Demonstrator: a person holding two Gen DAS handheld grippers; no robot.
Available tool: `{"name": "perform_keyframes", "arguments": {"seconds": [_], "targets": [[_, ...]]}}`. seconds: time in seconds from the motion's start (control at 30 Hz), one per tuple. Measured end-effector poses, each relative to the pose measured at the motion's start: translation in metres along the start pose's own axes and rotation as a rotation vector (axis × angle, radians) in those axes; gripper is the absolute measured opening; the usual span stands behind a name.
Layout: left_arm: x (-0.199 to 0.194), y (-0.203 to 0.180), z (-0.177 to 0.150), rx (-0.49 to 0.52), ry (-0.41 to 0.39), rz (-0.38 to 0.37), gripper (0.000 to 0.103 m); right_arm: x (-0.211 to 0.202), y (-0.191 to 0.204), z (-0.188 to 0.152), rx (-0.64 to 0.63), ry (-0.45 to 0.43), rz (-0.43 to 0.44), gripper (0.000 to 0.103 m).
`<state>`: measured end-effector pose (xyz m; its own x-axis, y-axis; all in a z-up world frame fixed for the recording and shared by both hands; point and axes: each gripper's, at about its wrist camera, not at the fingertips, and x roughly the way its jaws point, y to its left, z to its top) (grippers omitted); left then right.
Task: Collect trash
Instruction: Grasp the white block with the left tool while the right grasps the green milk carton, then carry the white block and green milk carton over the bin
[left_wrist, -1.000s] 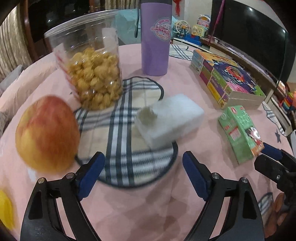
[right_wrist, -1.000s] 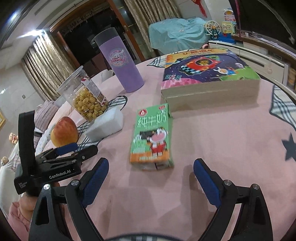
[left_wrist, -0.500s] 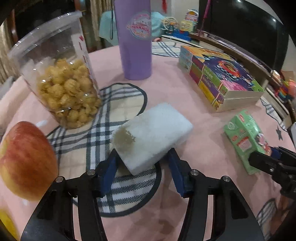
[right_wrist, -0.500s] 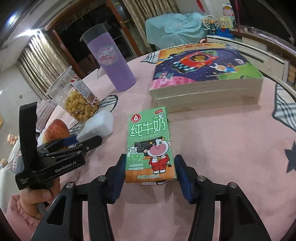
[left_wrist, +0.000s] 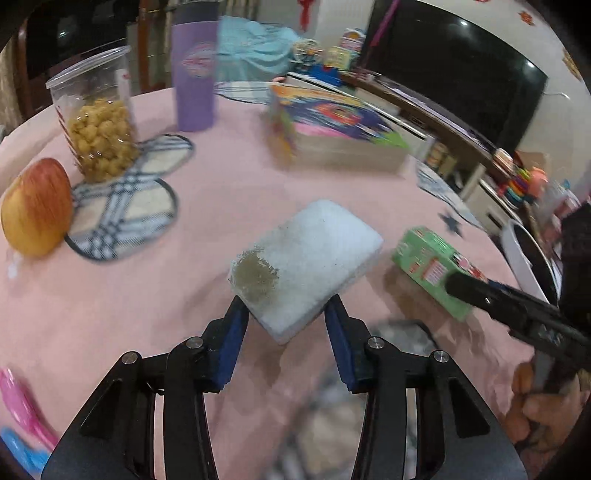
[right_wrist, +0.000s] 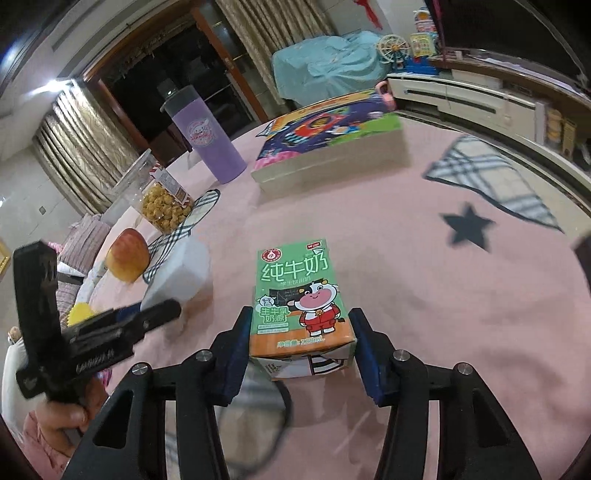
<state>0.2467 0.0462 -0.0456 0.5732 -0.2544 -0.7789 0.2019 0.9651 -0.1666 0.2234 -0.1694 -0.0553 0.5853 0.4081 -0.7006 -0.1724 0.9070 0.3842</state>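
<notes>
My left gripper (left_wrist: 286, 314) is shut on a white foam block (left_wrist: 306, 266) with a brown stain at its near corner, and holds it above the pink tablecloth (left_wrist: 129, 295). My right gripper (right_wrist: 299, 332) is shut on a green milk carton (right_wrist: 299, 299) with a cartoon cow, lifted over the table. The carton also shows in the left wrist view (left_wrist: 432, 266), and the foam block in the right wrist view (right_wrist: 181, 273). A white bin (left_wrist: 524, 258) stands past the table's right edge.
On the table stand a clear jar of popcorn (left_wrist: 98, 118), a purple tumbler (left_wrist: 194, 74), an apple (left_wrist: 37, 206), a plaid mat (left_wrist: 125, 206) and a colourful puzzle box (left_wrist: 332, 133). A TV and shelves with toys are behind.
Both grippers closed on their objects and lifted them. The left has carried the foam block off the plaid mat to the right, toward the table's right edge; the right has raised the carton.
</notes>
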Motion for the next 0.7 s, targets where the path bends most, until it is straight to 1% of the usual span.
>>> {"name": "perform_keyframes", "arguments": {"seconds": [0.1, 0.23, 0.3, 0.33, 0.4, 0.43, 0.47, 0.53, 0.63, 0.7], "targets": [[-0.006, -0.022, -0.021, 0.019, 0.011, 0.002, 0.042, -0.019, -0.010, -0.015, 0.001, -0.011, -0.021, 0.052], [-0.012, -0.038, -0.041, -0.005, 0.033, -0.009, 0.043, -0.036, -0.022, -0.032, 0.014, -0.014, -0.043, 0.052], [-0.014, -0.041, -0.046, -0.010, 0.035, -0.008, 0.044, -0.038, -0.026, -0.037, 0.021, -0.015, -0.049, 0.052], [-0.014, -0.043, -0.048, -0.010, 0.037, -0.005, 0.047, -0.040, -0.028, -0.038, 0.026, -0.017, -0.050, 0.052], [-0.014, -0.047, -0.049, 0.002, 0.031, 0.012, 0.049, -0.040, -0.030, -0.040, 0.035, -0.022, -0.047, 0.053], [-0.014, -0.048, -0.050, 0.012, 0.027, 0.022, 0.053, -0.039, -0.030, -0.039, 0.037, -0.022, -0.050, 0.055], [-0.015, -0.049, -0.051, 0.015, 0.025, 0.028, 0.064, -0.038, -0.030, -0.039, 0.042, -0.023, -0.048, 0.056], [-0.015, -0.046, -0.051, 0.015, 0.019, 0.045, 0.078, -0.037, -0.029, -0.037, 0.044, -0.028, -0.045, 0.056], [-0.013, -0.044, -0.050, 0.034, 0.018, 0.048, 0.078, -0.033, -0.026, -0.035, 0.021, -0.029, -0.062, 0.059], [-0.009, -0.044, -0.049, 0.057, 0.023, 0.053, 0.078, -0.028, -0.025, -0.035, 0.011, -0.023, -0.068, 0.059]]}}
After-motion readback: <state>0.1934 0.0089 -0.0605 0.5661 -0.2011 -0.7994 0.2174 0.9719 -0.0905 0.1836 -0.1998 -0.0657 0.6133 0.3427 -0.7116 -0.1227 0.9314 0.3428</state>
